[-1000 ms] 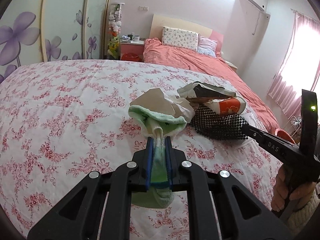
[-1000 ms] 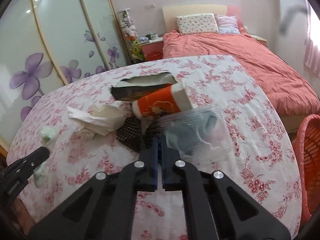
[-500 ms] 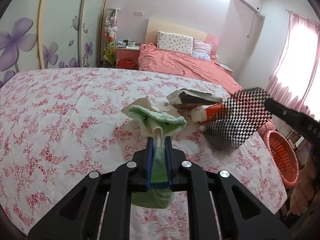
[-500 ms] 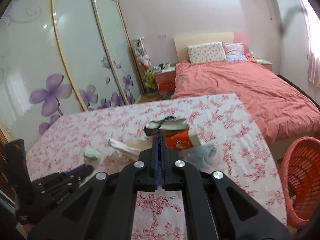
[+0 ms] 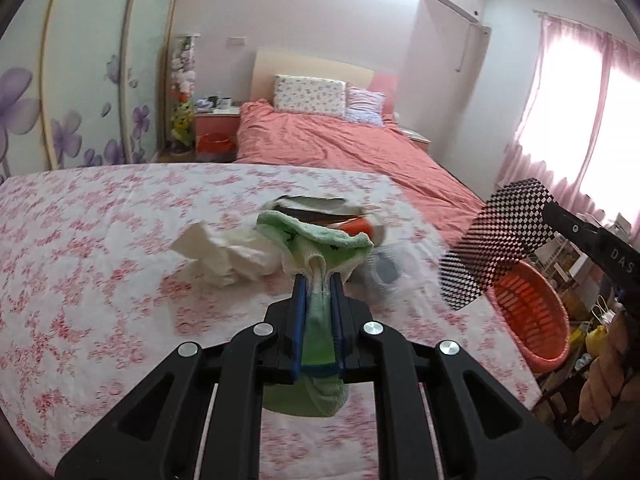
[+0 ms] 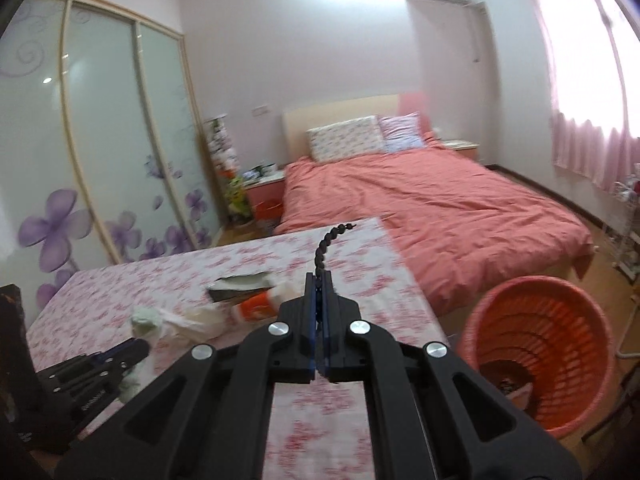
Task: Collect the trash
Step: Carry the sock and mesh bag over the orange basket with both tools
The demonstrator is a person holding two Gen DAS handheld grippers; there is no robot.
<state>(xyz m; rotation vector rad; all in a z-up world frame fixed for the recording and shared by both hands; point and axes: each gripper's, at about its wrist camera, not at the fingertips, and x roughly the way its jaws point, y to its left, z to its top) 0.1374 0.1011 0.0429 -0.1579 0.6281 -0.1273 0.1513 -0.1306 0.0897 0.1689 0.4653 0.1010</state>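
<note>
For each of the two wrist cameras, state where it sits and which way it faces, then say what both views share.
Left wrist: sits behind the left gripper, shut on a green sock, facing across the floral table toward the bed; the person's right hand shows.
Right wrist: sits behind the right gripper, shut on black mesh, facing the bed from higher, orange basket to its right; the left gripper shows lower left.
Shared: table, trash pile, bed, basket, mesh.

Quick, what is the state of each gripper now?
Left gripper: closed on the green sock.
Right gripper: closed on the black checkered mesh piece, held up in the air.
</note>
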